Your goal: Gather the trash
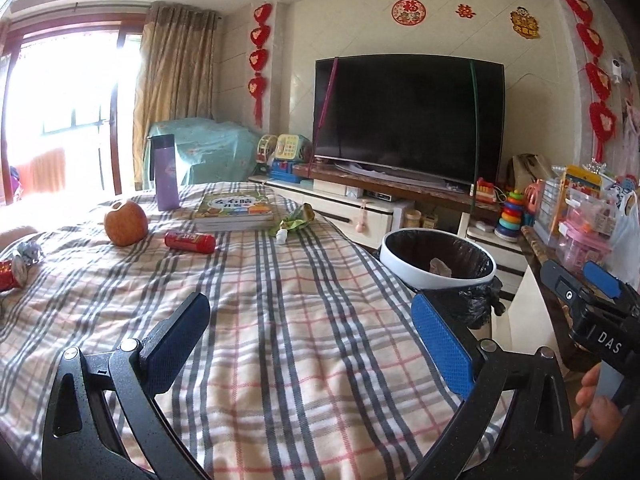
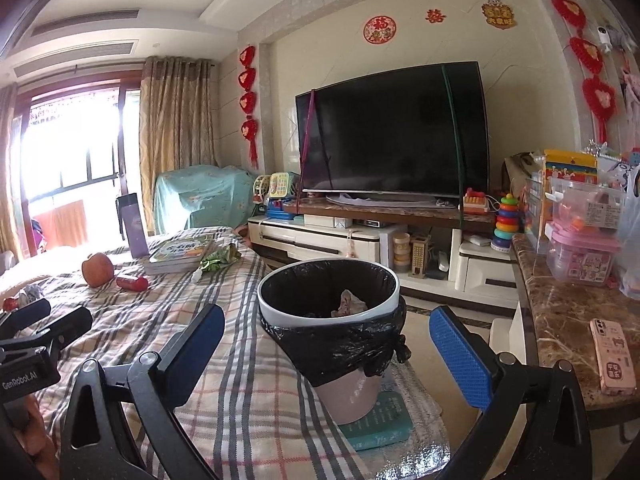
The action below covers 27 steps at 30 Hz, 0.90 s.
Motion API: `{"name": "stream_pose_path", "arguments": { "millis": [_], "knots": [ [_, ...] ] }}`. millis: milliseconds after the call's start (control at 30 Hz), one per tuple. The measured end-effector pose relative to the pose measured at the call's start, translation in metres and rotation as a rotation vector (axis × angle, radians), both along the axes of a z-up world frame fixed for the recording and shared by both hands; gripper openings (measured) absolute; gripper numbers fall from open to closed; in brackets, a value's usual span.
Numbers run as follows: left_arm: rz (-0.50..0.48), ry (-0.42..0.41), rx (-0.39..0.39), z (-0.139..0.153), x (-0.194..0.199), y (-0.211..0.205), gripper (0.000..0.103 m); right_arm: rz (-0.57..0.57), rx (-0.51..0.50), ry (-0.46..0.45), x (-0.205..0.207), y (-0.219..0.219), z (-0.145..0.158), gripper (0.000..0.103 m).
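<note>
A trash bin [image 2: 332, 320] with a black liner stands beside the plaid-covered table [image 1: 280, 320], with crumpled trash inside; it also shows in the left wrist view [image 1: 436, 260]. On the table lie a red wrapper tube [image 1: 190, 241], a green crumpled wrapper [image 1: 294, 224], a small white scrap [image 1: 282, 236] and crushed foil and red trash [image 1: 18, 264] at the left edge. My left gripper [image 1: 312, 344] is open and empty over the table. My right gripper [image 2: 328, 356] is open and empty, facing the bin.
An apple [image 1: 125, 222], a purple bottle [image 1: 166, 172] and a book [image 1: 234, 208] sit at the table's far end. A marble counter [image 2: 560, 320] with a pink phone [image 2: 612, 356] and toy boxes stands at right. A TV [image 2: 394, 132] and cabinet stand behind.
</note>
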<state>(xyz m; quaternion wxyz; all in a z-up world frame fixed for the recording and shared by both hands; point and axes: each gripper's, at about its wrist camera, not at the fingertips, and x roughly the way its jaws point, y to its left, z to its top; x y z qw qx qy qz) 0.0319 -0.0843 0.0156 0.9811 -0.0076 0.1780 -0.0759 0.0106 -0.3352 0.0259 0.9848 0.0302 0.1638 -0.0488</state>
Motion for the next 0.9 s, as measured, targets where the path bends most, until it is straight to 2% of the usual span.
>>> {"name": "stream_pose_path", "arguments": {
  "millis": [900],
  "knots": [
    [0.003, -0.034, 0.022, 0.0031, -0.0082, -0.0034, 0.103, 0.016, -0.006, -0.021, -0.0054, 0.005, 0.0022, 0.103]
  ]
}}
